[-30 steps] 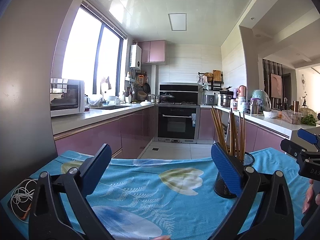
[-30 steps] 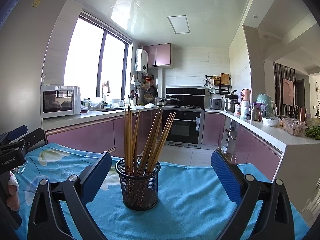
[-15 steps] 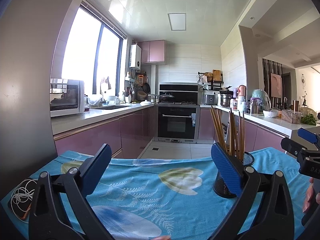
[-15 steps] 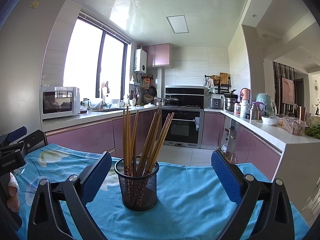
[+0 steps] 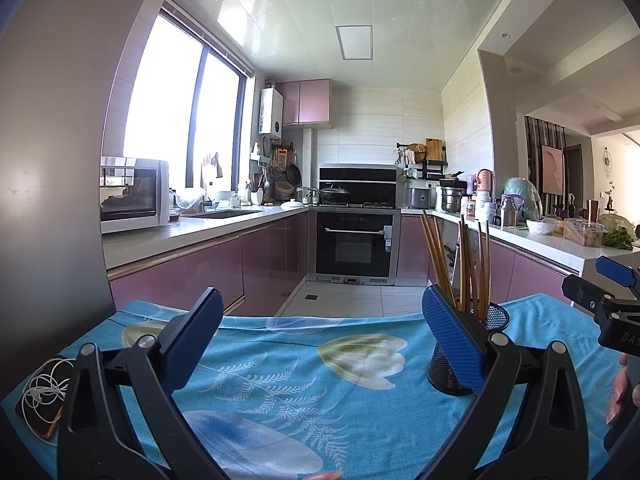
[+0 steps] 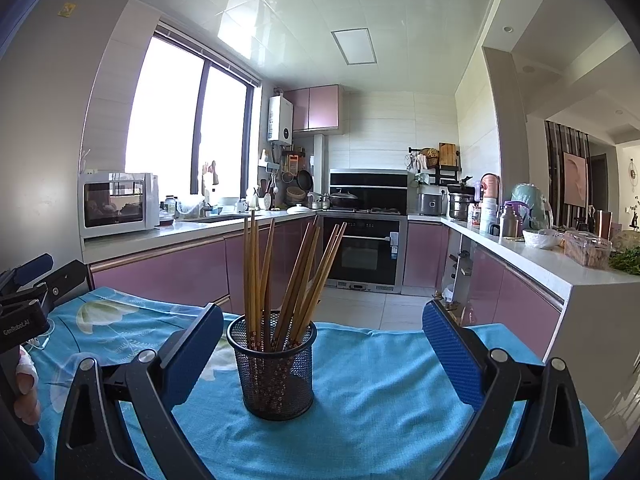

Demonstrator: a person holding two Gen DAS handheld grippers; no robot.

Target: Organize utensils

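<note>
Your right gripper (image 6: pixel 322 354) is spread wide and empty, level over the blue cloth (image 6: pixel 380 384), with the mesh holder (image 6: pixel 272 364) of upright chopsticks (image 6: pixel 288 276) just ahead, left of centre; it looks nearer than your left gripper (image 5: pixel 320 344), also spread wide and empty.

Wooden chopsticks (image 6: pixel 280 276) upright, fanned, in black mesh cup (image 6: pixel 274 376)

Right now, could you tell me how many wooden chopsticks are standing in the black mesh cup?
About 10 wooden chopsticks, all upright in the black mesh cup; overlapping ones may hide more.
</note>
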